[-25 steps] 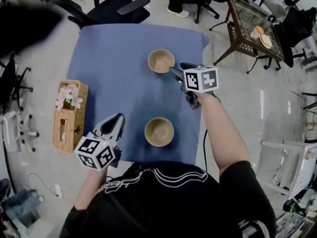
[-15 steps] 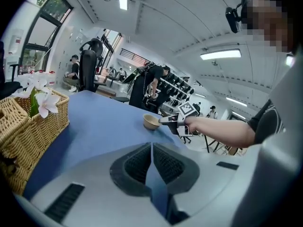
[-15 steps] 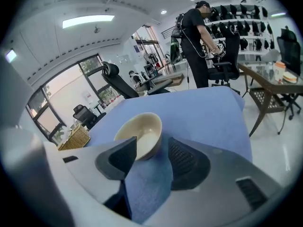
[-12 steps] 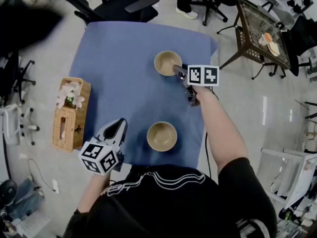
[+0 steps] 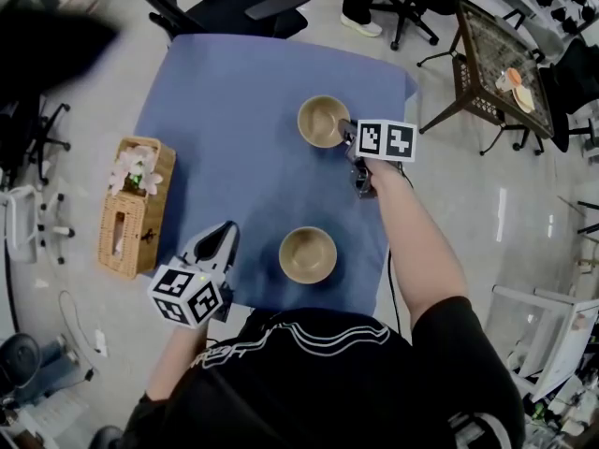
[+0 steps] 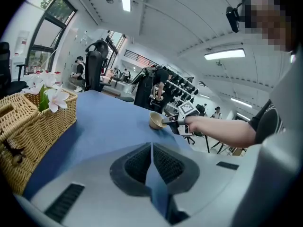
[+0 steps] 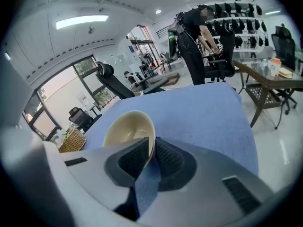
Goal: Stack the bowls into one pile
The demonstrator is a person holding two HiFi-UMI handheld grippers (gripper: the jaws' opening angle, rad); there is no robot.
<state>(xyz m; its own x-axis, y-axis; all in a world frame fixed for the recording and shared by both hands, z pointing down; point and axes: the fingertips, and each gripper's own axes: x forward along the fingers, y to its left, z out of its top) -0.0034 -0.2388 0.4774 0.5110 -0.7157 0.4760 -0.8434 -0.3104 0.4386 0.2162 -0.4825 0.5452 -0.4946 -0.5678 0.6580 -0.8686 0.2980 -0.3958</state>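
Observation:
Two tan bowls stand on the blue tablecloth (image 5: 234, 138). The far bowl (image 5: 321, 120) has its right rim between the jaws of my right gripper (image 5: 348, 131). In the right gripper view that far bowl's (image 7: 124, 129) rim sits pinched between the pads of the right gripper (image 7: 152, 150), whose jaws have just been closing on it. The near bowl (image 5: 307, 254) rests untouched by the front edge. My left gripper (image 5: 223, 237) hovers left of it, shut and holding nothing. The left gripper view shows its jaws (image 6: 151, 148) together and the far bowl (image 6: 155, 120) in the distance.
A wicker basket (image 5: 136, 209) with white flowers stands at the table's left edge. Office chairs (image 5: 243, 12) stand behind the table. A dark side table (image 5: 496, 54) is off to the right. Bare blue cloth lies between the two bowls.
My right gripper came down to the far bowl's right rim and its jaws closed on it. The left gripper barely shifted.

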